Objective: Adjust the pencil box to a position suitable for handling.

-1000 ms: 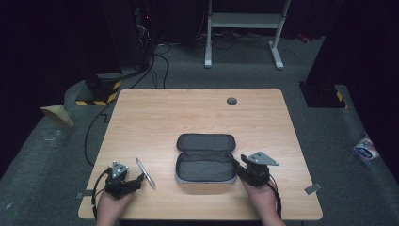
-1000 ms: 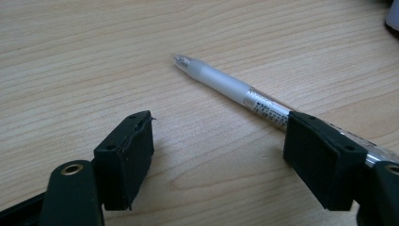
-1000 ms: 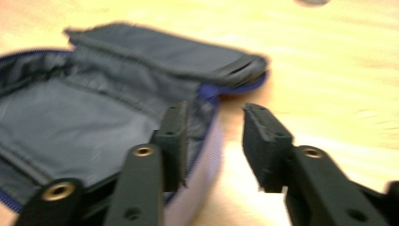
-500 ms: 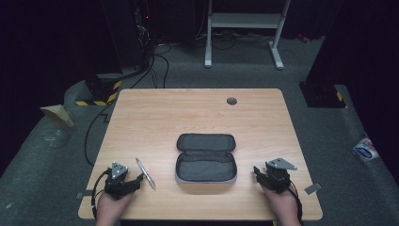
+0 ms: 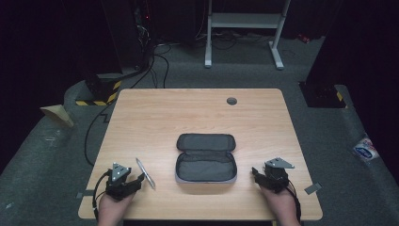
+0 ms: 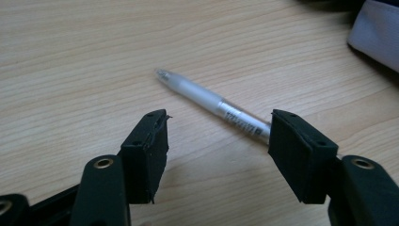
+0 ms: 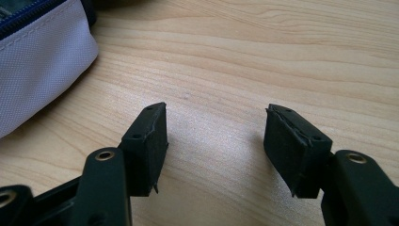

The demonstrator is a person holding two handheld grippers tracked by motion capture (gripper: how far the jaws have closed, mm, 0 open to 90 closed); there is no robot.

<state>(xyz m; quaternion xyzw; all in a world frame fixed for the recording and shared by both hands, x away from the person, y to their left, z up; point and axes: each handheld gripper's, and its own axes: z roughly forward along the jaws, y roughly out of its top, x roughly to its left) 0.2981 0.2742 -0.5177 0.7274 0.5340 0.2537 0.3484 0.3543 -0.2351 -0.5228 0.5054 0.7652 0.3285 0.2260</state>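
High view: your right gripper (image 5: 258,173) has backed off the open pouch (image 5: 205,157) to its 3 o'clock, jaws just spreading on nothing, while your left gripper (image 6: 216,141) has its jaws just narrowing around the pen (image 6: 211,101), not yet pinching.

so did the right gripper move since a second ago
Yes. The right gripper was at the right edge of the open pencil case; it has pulled away toward the table's right side, its jaws have just been opening, nothing between them.

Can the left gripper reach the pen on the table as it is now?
Probably yes. The pen lies flat on bare wood just ahead of the left gripper, one end beside a jaw. The jaws have just been closing but do not press on it.
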